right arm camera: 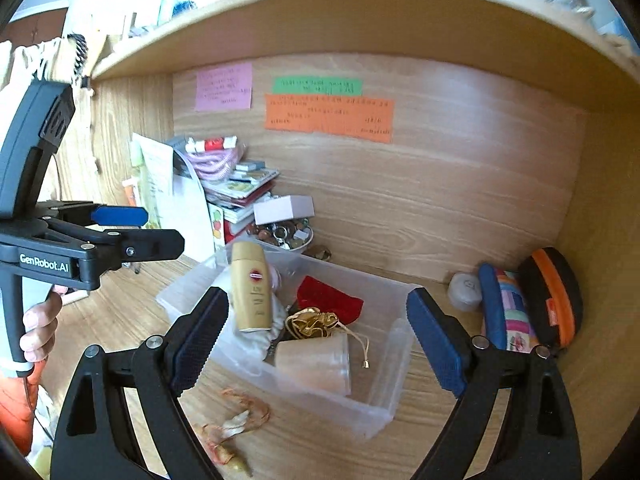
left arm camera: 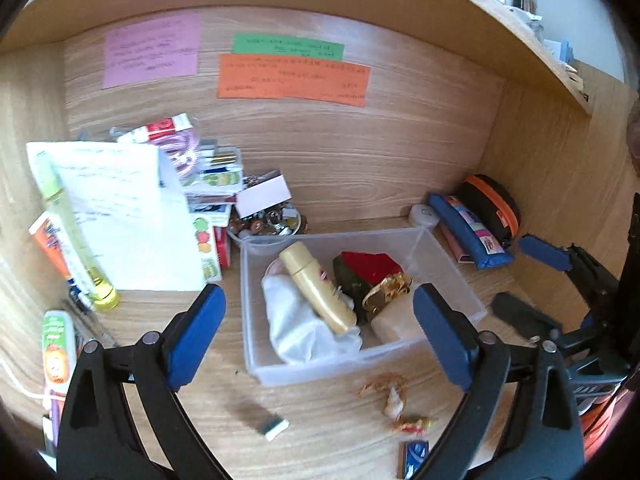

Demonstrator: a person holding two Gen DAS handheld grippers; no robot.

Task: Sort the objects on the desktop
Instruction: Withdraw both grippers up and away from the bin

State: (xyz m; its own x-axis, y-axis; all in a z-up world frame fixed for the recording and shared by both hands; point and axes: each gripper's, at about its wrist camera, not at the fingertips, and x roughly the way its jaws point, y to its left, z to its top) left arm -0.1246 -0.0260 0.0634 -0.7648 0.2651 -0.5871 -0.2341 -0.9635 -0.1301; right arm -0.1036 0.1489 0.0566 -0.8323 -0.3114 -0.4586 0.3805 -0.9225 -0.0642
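A clear plastic bin (left arm camera: pixel 460 280) (right arm camera: pixel 384 400) stands on the wooden desk. It holds a gold bottle (left arm camera: pixel 316 288) (right arm camera: pixel 251 286), a white cloth (left arm camera: pixel 296 328), a red pouch (left arm camera: pixel 368 268) (right arm camera: pixel 328 296), a gold drawstring bag (right arm camera: pixel 312 322) and a beige cup (right arm camera: pixel 320 364). My left gripper (left arm camera: pixel 320 336) is open and empty just above the bin's near edge. My right gripper (right arm camera: pixel 318 344) is open and empty above the bin. An orange-gold trinket (left arm camera: pixel 394 398) (right arm camera: pixel 236 420) lies on the desk in front of the bin.
Papers, books and a coiled pink cable (left arm camera: pixel 180 148) pile up at the back left. A bowl of small trinkets (left arm camera: pixel 268 222) sits behind the bin. A blue pencil case (left arm camera: pixel 468 228) (right arm camera: pixel 504 312) and a black-orange case (right arm camera: pixel 552 296) lie at the right wall. A shelf hangs overhead.
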